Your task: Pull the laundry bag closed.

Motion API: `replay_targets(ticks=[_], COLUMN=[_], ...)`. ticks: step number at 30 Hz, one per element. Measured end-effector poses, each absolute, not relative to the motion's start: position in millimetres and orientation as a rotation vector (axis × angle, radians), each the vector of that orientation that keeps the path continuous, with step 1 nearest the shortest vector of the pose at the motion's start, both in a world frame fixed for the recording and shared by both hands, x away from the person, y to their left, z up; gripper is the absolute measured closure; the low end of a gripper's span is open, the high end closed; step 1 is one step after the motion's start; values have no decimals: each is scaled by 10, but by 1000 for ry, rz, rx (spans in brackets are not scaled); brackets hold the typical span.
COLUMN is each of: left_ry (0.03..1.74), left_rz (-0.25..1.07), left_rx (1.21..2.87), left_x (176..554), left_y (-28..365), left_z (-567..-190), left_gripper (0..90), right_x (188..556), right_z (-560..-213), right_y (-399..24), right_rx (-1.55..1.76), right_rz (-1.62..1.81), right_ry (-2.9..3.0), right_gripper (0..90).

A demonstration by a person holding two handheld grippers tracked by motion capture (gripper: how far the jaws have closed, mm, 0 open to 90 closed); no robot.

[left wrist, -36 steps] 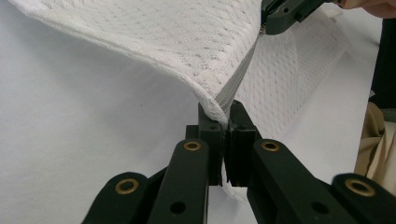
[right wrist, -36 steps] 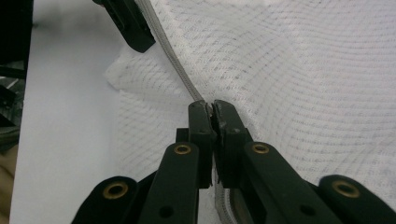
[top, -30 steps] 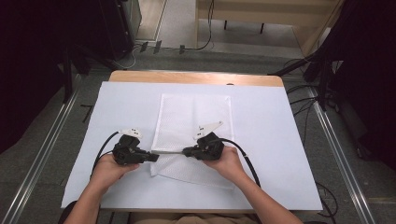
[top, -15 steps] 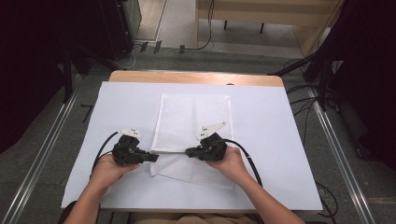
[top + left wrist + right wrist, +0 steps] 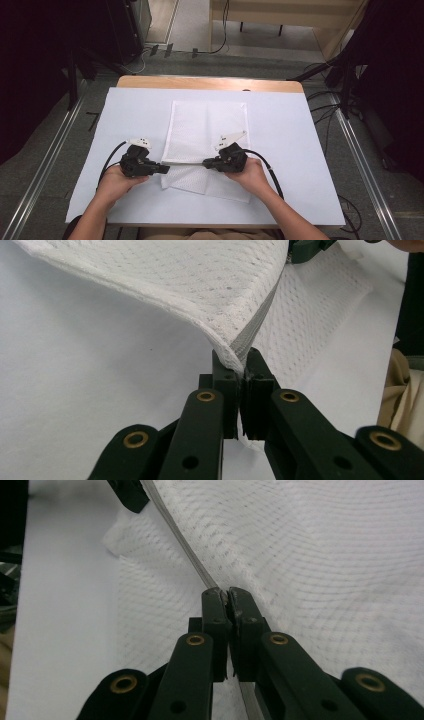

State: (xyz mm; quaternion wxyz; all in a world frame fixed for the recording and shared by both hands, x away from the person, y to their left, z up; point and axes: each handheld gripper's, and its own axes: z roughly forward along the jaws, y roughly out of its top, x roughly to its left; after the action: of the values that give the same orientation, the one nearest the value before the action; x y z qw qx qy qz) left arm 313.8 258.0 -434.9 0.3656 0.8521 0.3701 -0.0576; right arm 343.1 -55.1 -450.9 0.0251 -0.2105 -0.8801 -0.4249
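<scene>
1. We saw a white mesh cloth (image 5: pixel 207 132) lying on the white sheet (image 5: pixel 300 150) that covered the worktop, roughly midway between its left and right edges, with its far end flat and its near part folded.
2. Our left gripper (image 5: pixel 162 169) sat near the cloth's left edge; in the left gripper view its jaws were closed tight on the cloth's grey-banded hem (image 5: pixel 252 335), which rose from the pinch.
3. Our right gripper (image 5: pixel 206 162) sat toward the near edge of the worktop, right of the left one; in the right gripper view its jaws were clamped on the same hem (image 5: pixel 185 547).
4. The hem ran taut between the two grippers, lifted off the sheet.
5. A hand (image 5: pixel 116 182) held the left gripper, and another hand (image 5: pixel 252 176) the right.
</scene>
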Motion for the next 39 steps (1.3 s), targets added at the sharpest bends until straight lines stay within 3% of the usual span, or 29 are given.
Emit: replay_targets(ticks=[39], left_ry=[965], left_rz=[-155], left_rx=[2186], left_x=[3128], left_y=[2609], left_z=[-4347], left_gripper=[880], right_x=[3431], right_z=[-4494], right_y=[-968], right_rx=[-708], right_rz=[-1258], right_ry=[-2740], right_gripper=[886])
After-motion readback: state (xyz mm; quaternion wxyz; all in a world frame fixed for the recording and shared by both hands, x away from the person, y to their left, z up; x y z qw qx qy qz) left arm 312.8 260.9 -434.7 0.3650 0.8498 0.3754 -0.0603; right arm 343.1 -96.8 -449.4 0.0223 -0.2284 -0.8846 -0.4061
